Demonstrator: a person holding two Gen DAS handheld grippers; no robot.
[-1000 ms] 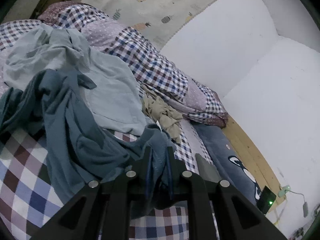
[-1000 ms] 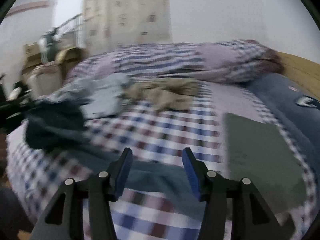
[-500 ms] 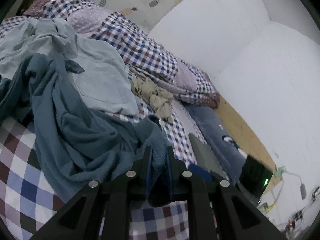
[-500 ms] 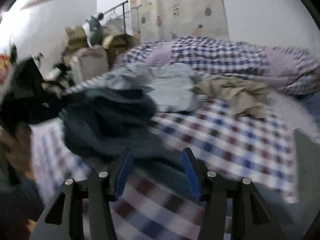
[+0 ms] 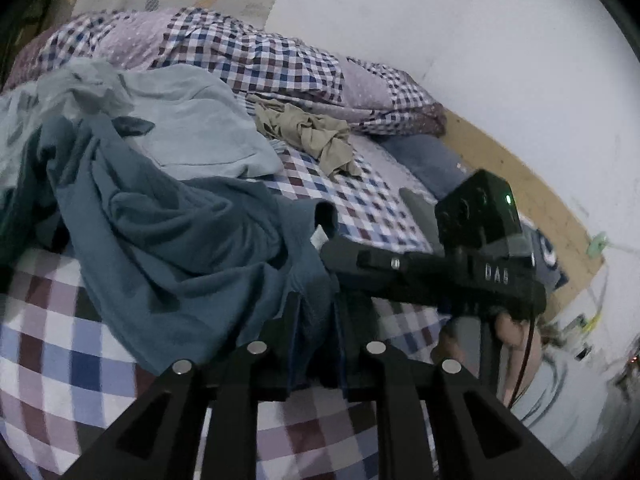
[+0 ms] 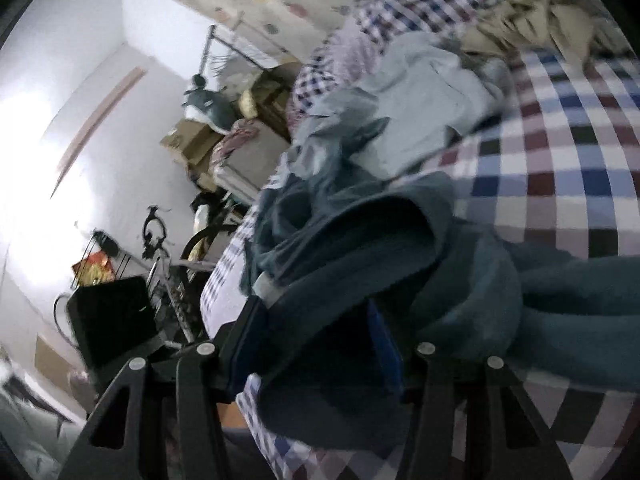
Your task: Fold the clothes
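Left tongs (image 5: 314, 322) are pinching a bunched edge of the dark blue shirt (image 5: 168, 236) at bottom centre. Right tongs (image 6: 320, 344) are standing spread around another fold of it. The shirt is sprawling crumpled across the checked bed (image 5: 48, 364). Likely step: gathering it; next, spreading it flat. Further up, pale blue shirt (image 5: 200, 128), tan garment (image 5: 316, 136) are lying heaped.

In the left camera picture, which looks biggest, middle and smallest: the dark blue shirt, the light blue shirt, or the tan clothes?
1. Dark blue shirt, though it is nearest the camera, so this is unsure.
2. Light blue shirt.
3. Tan clothes, clearly smallest.
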